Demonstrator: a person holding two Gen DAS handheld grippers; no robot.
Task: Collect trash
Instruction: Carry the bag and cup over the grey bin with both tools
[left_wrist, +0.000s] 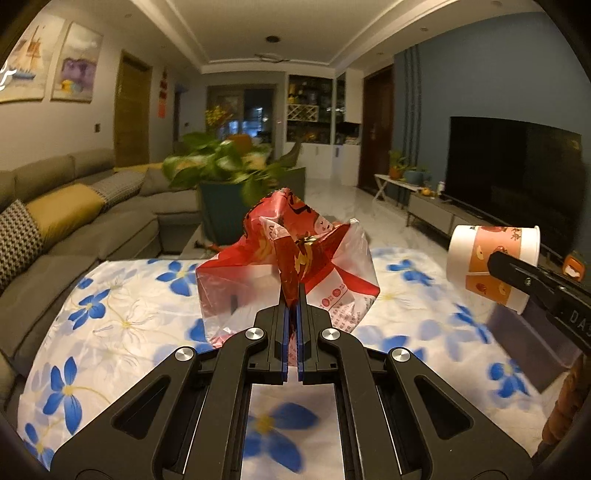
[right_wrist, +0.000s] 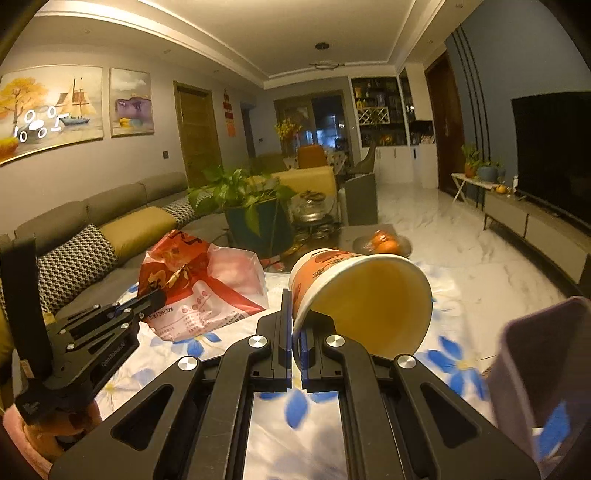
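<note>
Right gripper (right_wrist: 295, 314) pinches only the thin rim of the tipped paper cup (right_wrist: 360, 291) above the floral tablecloth (left_wrist: 122, 314), so it could swing loose before reaching the purple bin (right_wrist: 535, 369), while the left gripper (left_wrist: 294, 299), clamped on the red-and-clear plastic bag (left_wrist: 288, 266), holds its mouth nearly closed.

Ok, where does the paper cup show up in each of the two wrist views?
Left wrist view: the paper cup is at the right edge, tipped on its side, pinched by the right gripper.
Right wrist view: the paper cup is at centre, open mouth toward the camera, its rim between the right gripper's fingers.
Shared landmark: the red and white plastic bag, left of the cup in both.
</note>
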